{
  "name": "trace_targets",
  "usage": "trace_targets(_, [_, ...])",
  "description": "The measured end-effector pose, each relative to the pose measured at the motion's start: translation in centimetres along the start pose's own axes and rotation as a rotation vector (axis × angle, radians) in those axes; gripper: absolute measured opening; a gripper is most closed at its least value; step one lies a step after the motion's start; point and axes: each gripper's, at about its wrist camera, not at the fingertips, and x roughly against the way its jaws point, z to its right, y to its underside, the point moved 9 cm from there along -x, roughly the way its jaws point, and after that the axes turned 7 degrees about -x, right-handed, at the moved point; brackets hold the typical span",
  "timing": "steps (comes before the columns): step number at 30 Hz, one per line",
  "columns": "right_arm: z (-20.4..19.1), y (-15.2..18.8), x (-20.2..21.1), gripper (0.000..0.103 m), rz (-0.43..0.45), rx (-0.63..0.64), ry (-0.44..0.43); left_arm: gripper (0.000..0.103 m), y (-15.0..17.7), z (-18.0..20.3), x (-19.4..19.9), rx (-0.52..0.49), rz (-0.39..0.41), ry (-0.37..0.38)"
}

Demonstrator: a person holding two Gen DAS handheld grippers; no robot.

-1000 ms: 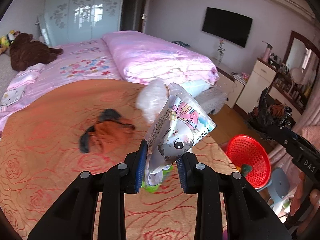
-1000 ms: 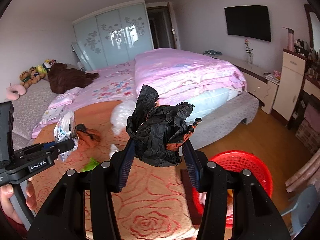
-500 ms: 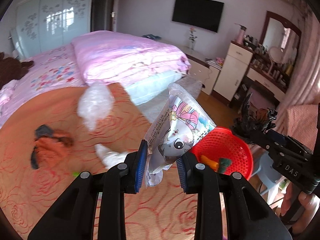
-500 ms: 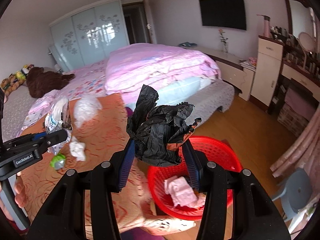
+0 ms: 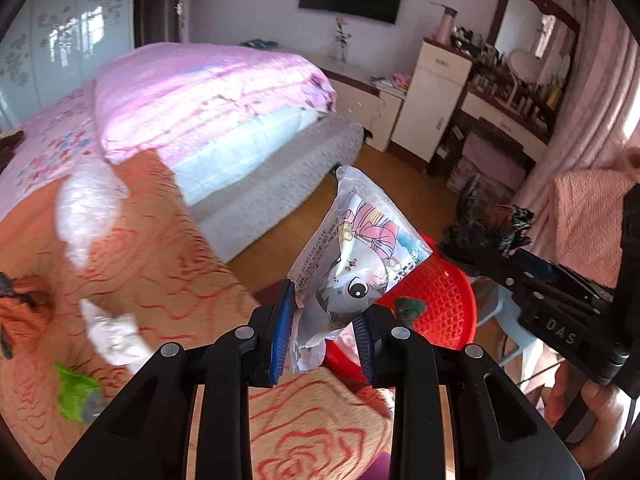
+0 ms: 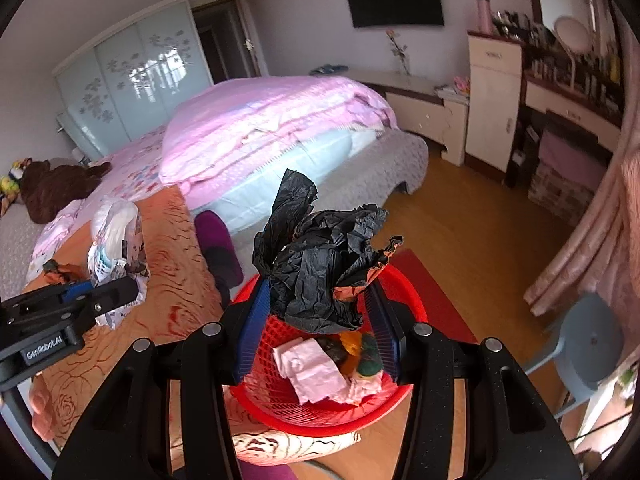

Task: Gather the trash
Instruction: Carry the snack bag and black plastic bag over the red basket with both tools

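Right gripper [image 6: 318, 322], basket [image 6: 404, 300] half-hidden

Basket [image 6: 320, 420] on floor beside bed [image 6: 280, 128], crumpled bag [image 6: 320, 264] above it.

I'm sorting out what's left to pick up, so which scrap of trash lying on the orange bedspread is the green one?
The small green scrap, nearest the camera at the lower left. The crumpled white tissue lies just beyond it, and the clear plastic wad farther back.
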Motion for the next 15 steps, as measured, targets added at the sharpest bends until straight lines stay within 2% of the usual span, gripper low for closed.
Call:
trace_targets(9, [3.0, 0.8, -2.5, 0.048, -0.062, -0.028, 0.045, 0.027, 1.2, 3.6, -4.6, -0.036, -0.102, 0.07])
trace_targets(15, [3.9, 1.6, -4.0, 0.048, -0.111, -0.026, 0.06, 0.027, 2.4, 4.9, -6.7, -0.062, -0.157, 0.09])
